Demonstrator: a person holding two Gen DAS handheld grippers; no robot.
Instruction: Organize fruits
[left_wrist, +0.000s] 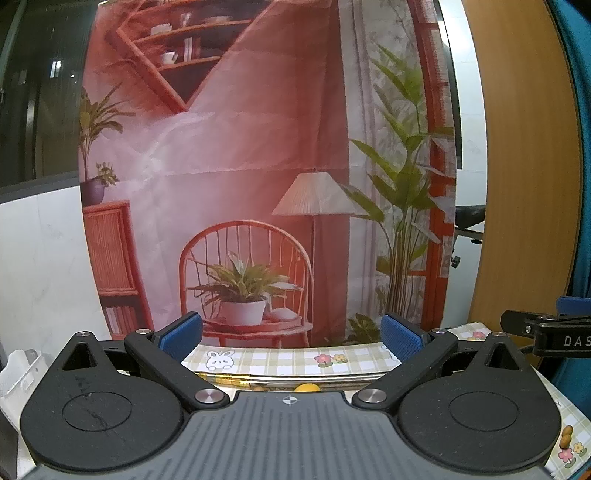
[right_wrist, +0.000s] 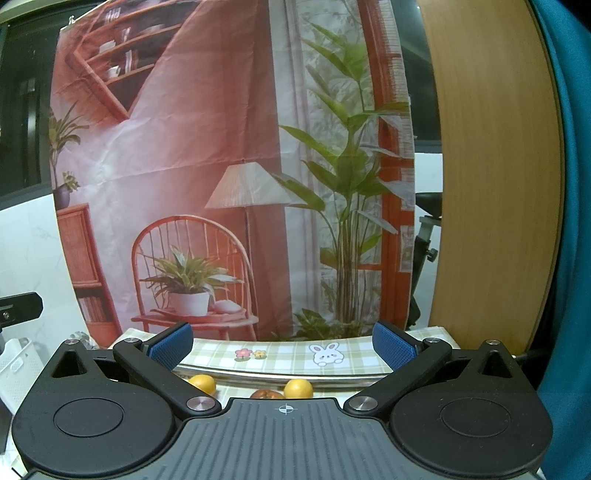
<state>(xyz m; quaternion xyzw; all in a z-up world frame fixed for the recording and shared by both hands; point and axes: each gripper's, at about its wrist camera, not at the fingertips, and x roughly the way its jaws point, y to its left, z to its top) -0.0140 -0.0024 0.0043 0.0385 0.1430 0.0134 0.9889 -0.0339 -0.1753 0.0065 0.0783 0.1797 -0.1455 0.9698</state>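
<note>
Checked tablecloth (left_wrist: 280, 360), printed backdrop (left_wrist: 258, 147)

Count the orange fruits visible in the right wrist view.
2: one orange fruit beside the left finger, another near centre, next to a reddish fruit. The gripper body may hide more.

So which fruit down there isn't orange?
The reddish fruit in the middle, mostly hidden behind the gripper body. The two round fruits beside it, left and right, are orange.

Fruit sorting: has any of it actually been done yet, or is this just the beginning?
Looks like the beginning. Both the left gripper and the right gripper are open and hold nothing. Two oranges and a reddish fruit lie loose just below a metal rim on the checked tablecloth. All the sorting seems left.
</note>
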